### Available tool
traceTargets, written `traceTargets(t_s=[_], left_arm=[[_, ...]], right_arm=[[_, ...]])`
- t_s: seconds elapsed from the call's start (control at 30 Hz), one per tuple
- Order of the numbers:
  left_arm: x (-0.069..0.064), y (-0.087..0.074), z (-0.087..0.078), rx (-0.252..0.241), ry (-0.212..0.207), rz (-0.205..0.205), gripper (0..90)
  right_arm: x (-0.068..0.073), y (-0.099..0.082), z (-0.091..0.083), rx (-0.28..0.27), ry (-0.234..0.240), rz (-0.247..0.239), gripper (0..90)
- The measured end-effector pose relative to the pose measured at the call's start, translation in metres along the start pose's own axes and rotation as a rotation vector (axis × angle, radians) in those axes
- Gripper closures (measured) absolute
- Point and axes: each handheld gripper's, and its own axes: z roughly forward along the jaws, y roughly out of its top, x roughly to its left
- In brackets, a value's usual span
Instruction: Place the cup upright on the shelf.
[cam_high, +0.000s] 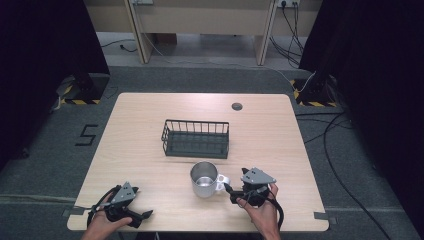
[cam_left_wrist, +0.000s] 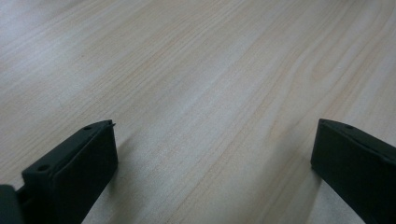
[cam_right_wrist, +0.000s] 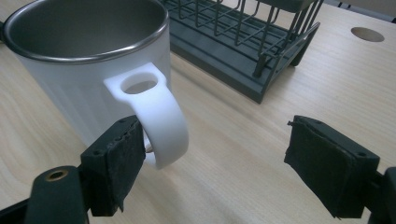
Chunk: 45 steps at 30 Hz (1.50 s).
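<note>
We see a metal mug (cam_high: 204, 179) with a white outer wall standing upright on the desk (cam_high: 150, 110), near the front edge and a little right of the middle. Its white handle (cam_high: 222, 181) points toward our right hand-held gripper (cam_high: 231, 194), which sits just beside it, gripped in the right hand (cam_high: 262, 212).

In the right gripper view, the handle (cam_right_wrist: 163, 116) curves down between the two black jaws of the right hand-held gripper (cam_right_wrist: 215, 158). It lies close against the jaw on the left of that view, and we cannot tell whether they touch. The other jaw stands well apart from it over bare wood. The jaws stand wide open, and nothing is clamped between them. The mug (cam_right_wrist: 88, 56) looks empty inside.

Behind the mug, toward the middle of the desk, sits a dark wire rack (cam_high: 196, 138), near it but apart. A round cable hole (cam_high: 237, 106) lies beyond that, toward the far edge.

Our left hand-held gripper (cam_high: 142, 218) rests at the front left of the desk, well apart from the mug. In the left gripper view its jaws (cam_left_wrist: 215, 163) are spread wide over bare wood and hold nothing.
</note>
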Motion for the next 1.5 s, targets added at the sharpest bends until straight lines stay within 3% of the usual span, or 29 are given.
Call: traceTargets(t_s=[0.23, 0.33, 0.5, 0.87, 1.13, 1.5], left_arm=[[0.000, 0.000, 0.000, 0.000, 0.000, 0.000, 0.0], [0.000, 0.000, 0.000, 0.000, 0.000, 0.000, 0.0], [0.000, 0.000, 0.000, 0.000, 0.000, 0.000, 0.0], [0.000, 0.000, 0.000, 0.000, 0.000, 0.000, 0.0], [0.000, 0.000, 0.000, 0.000, 0.000, -0.001, 0.0], [0.000, 0.000, 0.000, 0.001, 0.000, 0.000, 0.0]], right_arm=[[-0.005, -0.001, 0.001, -0.002, -0.010, 0.010, 19.8], [-0.005, -0.001, 0.000, -0.016, 0.013, 0.024, 20.7], [0.003, 0.007, -0.008, -0.068, 0.069, 0.004, 18.2], [0.018, 0.018, -0.008, -0.126, 0.140, -0.031, 15.1], [0.024, 0.027, 0.002, -0.155, 0.186, -0.046, 15.1], [0.034, 0.039, 0.022, -0.131, 0.230, -0.087, 14.0]])
